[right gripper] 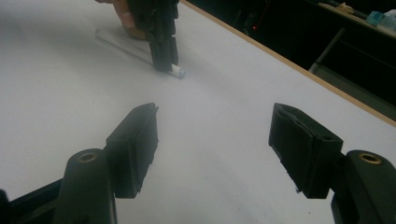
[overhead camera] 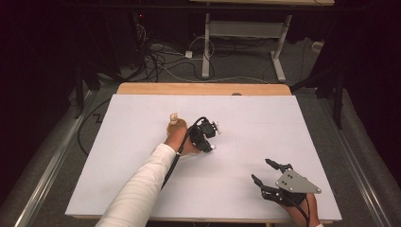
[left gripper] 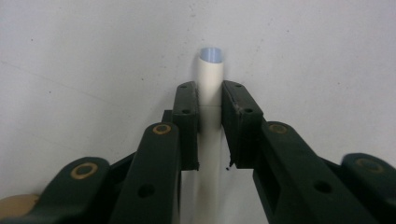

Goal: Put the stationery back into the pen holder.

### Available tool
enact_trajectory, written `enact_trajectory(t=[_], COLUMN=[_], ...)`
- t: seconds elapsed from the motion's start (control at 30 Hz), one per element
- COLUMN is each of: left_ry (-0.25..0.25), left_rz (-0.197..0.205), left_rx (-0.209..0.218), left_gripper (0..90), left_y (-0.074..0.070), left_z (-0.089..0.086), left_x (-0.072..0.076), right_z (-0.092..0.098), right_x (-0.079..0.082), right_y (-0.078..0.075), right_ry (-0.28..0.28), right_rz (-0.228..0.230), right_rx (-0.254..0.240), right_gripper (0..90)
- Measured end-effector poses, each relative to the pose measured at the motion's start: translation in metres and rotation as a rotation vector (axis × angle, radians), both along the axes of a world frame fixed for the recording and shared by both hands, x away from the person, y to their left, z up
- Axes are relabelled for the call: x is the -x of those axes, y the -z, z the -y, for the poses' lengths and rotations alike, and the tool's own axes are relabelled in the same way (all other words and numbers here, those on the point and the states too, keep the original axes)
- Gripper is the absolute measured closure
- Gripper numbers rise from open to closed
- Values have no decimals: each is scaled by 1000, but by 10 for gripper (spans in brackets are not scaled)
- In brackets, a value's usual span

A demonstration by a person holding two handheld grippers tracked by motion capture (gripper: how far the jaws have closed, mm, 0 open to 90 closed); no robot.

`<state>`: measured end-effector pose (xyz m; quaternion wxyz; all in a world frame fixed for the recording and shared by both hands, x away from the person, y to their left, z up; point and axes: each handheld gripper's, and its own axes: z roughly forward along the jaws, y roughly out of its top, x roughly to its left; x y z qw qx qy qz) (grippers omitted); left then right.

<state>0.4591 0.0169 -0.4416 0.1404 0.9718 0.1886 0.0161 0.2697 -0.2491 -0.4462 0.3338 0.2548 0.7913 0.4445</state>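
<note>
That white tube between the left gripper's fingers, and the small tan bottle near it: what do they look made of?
The white tube looks like matte plastic, possibly paper: smooth, opaque, with a pale blue end. The left gripper has its fingers closed on its sides. The tan bottle looks like translucent amber plastic or glass; at this size the high view leaves that open.

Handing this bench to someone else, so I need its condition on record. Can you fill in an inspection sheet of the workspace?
Surface: white board on a wooden table, no marks seen.
Job's things: white tube lying flat on the board.
Clutter: a tan object beside the left hand, kind unclear.
Grippers: left hand-held gripper shut on the white tube; right hand-held gripper open, holding nothing.
Cables: black gripper cable along the left sleeve; loose floor cables beyond the table.
Surroundings: white-legged desk frame on a dark floor.
</note>
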Motion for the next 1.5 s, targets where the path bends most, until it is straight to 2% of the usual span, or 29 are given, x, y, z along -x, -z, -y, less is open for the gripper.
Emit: enact_trajectory(t=[0.07,0.3,0.47,0.5,0.53,0.8,0.93,1.0,1.1,1.17,1.2,1.27,1.5], left_ry=[14,37,21,21,16,16,9,6,-9,-17,-26,-34,-55], left_rz=[9,52,100,97,119,183,216,247,277,273,289,290,338], left_rx=[-14,-23,13,24,35,123,162,175,222,259,272,299,372], left_gripper=[749,753,753,753,753,754,753,753,753,753,754,753,754], left_y=[-1,-1,-6,-7,-10,-28,-35,-36,-38,-40,-41,-44,-52], left_z=[1,1,-6,-7,-9,-23,-29,-31,-37,-42,-45,-49,-63], left_x=[1,5,10,11,12,25,32,35,39,40,42,43,49], right_z=[-1,-2,-1,-2,-2,-1,0,1,2,2,2,1,1], right_x=[0,0,1,1,2,2,2,3,3,3,3,3,3], right_y=[0,1,1,0,0,0,-1,-2,-2,-2,-2,-1,-1], right_ry=[-4,-5,-4,-3,-3,1,14,21,21,20,20,21,20], right_rz=[-1,-1,2,3,3,11,31,36,37,36,35,38,37], right_rx=[1,8,7,7,7,6,-13,-25,-33,-30,-29,-26,-23], right_gripper=[330,330,330,330,330,329,330,330,329,329,329,330,329])
